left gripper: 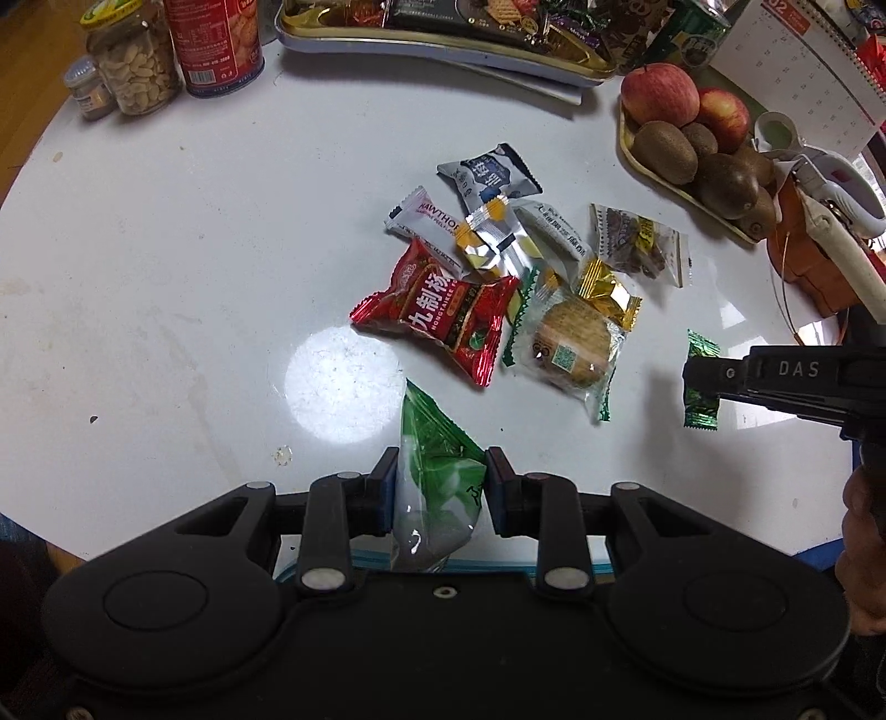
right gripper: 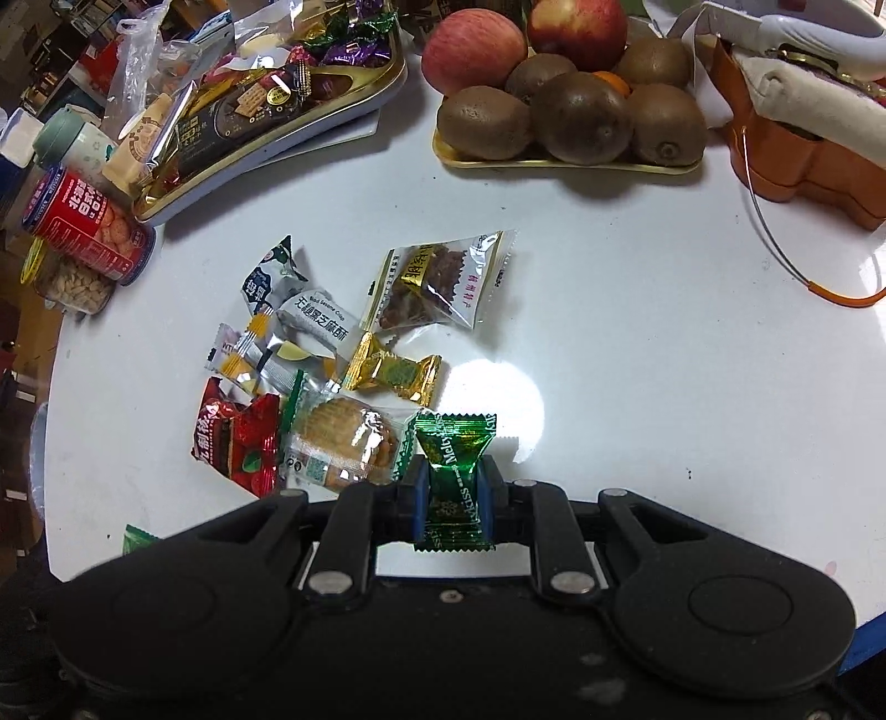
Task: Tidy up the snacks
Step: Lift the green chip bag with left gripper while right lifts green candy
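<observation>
My left gripper [left gripper: 441, 471] is shut on a green-and-white snack packet [left gripper: 437, 465], held above the near table edge. My right gripper [right gripper: 453, 487] is shut on a green foil candy [right gripper: 455, 482]; both show at the right of the left wrist view, gripper [left gripper: 699, 376] and candy [left gripper: 700, 382]. A pile of wrapped snacks lies mid-table: a red packet [left gripper: 443, 315], a round biscuit in clear wrap [left gripper: 570, 343], a gold candy [left gripper: 606, 291], a clear packet of dried fruit [left gripper: 637, 243], a dark blue-and-white packet [left gripper: 490, 171] and a white hawthorn bar [left gripper: 426, 221].
A gold-rimmed tray [left gripper: 443, 39] of sweets stands at the back. A fruit tray with apples [left gripper: 659, 94] and kiwis [left gripper: 664, 149] is at the back right, an orange box [right gripper: 803, 160] beside it. A peanut jar [left gripper: 135, 66] and red tin [left gripper: 221, 44] stand back left.
</observation>
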`<state>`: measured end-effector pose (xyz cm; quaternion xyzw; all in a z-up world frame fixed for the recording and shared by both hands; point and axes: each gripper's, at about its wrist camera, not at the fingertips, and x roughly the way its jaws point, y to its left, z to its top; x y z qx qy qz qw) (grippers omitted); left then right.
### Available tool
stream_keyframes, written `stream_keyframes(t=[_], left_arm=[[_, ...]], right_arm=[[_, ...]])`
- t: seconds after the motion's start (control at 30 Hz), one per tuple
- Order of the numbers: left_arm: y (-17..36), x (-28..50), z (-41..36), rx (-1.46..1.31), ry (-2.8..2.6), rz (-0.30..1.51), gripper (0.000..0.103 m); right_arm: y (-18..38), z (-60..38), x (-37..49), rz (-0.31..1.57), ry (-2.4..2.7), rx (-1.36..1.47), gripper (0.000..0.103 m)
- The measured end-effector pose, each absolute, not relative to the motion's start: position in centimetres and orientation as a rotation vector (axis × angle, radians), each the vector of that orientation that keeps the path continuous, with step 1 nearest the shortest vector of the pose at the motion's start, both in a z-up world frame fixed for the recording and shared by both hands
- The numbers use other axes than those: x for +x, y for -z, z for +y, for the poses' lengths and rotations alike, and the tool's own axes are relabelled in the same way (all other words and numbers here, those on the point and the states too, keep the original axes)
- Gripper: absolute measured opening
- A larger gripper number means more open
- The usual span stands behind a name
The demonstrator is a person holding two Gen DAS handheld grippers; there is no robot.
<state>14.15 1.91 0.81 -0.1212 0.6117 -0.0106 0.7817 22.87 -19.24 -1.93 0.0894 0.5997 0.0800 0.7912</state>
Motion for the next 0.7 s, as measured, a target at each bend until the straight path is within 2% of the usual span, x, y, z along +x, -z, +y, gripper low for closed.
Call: stream_keyframes(t=[0.27,0.4,0.47,0.57,0.7], left_arm=[[-3.6,16.6,2.2,-0.234,-0.103,1.095,0.039],[-2.1,16.8,1.9,-0.242,-0.126,1.208,0.039],[-1.2,16.2,1.5,-0.237,-0.111,1.273,0.039],[-1.5,15.1,1.3,-0.242,-0.080,1.282,0.039],[-3.4,13.6,1.4,-0.250,-0.040,1.239,0.039]], right_arm=[[-0.9,-19.7,24.3,1.096,-0.146,0.309,0.020],[-0.4,-20.2,23.7,1.179,-0.173,0.447,0.020],[0.3,-19.9,23.1,1.249,-0.154,0.424,0.020],[0.8,-19.4,21.6,1.276,-0.114,0.316,0.020],[-0.4,-19.4,19.6,1.260,-0.193,0.317,0.020]])
